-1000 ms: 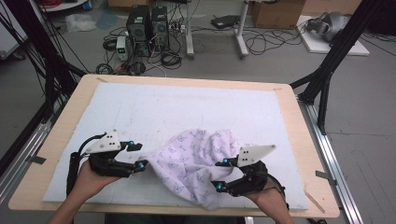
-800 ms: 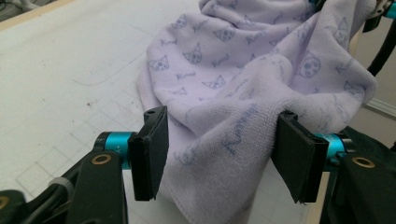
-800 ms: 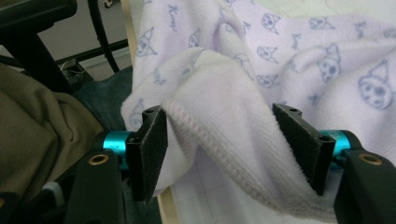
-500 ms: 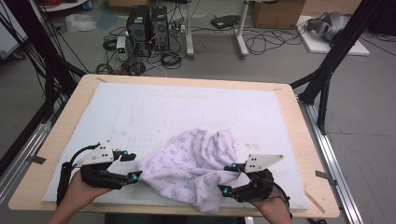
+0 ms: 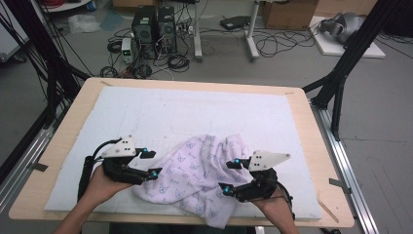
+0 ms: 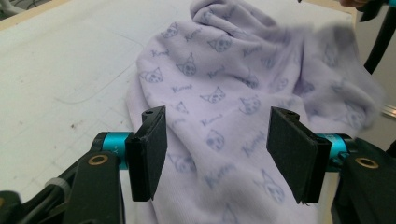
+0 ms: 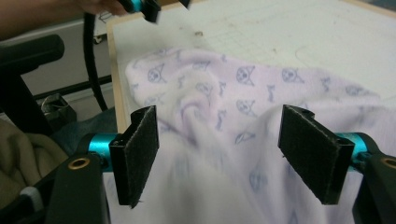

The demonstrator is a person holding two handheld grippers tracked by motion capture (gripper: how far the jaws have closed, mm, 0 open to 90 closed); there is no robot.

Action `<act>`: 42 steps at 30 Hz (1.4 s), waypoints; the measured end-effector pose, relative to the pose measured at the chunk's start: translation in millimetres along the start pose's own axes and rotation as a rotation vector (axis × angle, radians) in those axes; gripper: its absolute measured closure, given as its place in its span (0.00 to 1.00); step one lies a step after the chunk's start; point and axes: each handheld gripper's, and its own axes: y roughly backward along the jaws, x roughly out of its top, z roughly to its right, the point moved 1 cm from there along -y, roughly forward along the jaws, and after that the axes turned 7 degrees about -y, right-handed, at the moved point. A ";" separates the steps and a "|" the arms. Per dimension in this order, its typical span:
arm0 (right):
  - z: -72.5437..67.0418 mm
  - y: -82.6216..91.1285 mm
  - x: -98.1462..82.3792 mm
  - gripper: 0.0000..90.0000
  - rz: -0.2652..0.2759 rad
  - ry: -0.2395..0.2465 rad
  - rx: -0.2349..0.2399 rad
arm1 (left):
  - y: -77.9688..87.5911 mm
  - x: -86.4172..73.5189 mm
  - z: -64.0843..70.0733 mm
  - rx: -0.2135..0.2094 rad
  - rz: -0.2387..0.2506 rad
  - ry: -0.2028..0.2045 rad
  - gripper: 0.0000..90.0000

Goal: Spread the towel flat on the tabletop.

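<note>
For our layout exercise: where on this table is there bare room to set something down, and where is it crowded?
Free: the white mat behind the crumpled cat-print cloth, out to the far edge, and its far left and right corners. Crowded: the near edge, where the left gripper and right gripper, both open, flank the cloth.

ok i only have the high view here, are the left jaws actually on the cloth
Observer: No. In the left gripper view the left gripper is open, cloth between the pads but not pinched.
Operator: and the right one
Observer: The right gripper has just been opening; its own view shows cloth lying between the pads, with gaps at both.
Operator: whats printed on the cloth, cant read it
Observer: Small cat faces and a short script word, repeated all over; the word is too blurred to read.
Operator: anything off the near edge of the table
Observer: The right gripper view shows a bundle of beige fabric below the table edge.
</note>
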 end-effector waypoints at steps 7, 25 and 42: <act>23.7 -4.8 -0.9 0.36 -0.041 -0.006 -0.090 | -42.4 -2.1 -22.7 0.019 -0.079 0.031 0.49; 63.7 -31.2 -12.6 0.89 -0.176 -0.018 -0.144 | -52.5 -14.9 -38.6 0.025 -0.203 0.069 0.93; -9.2 -14.1 -34.9 0.88 -0.197 0.019 -0.026 | 41.0 -50.0 38.4 0.050 -0.117 0.045 0.79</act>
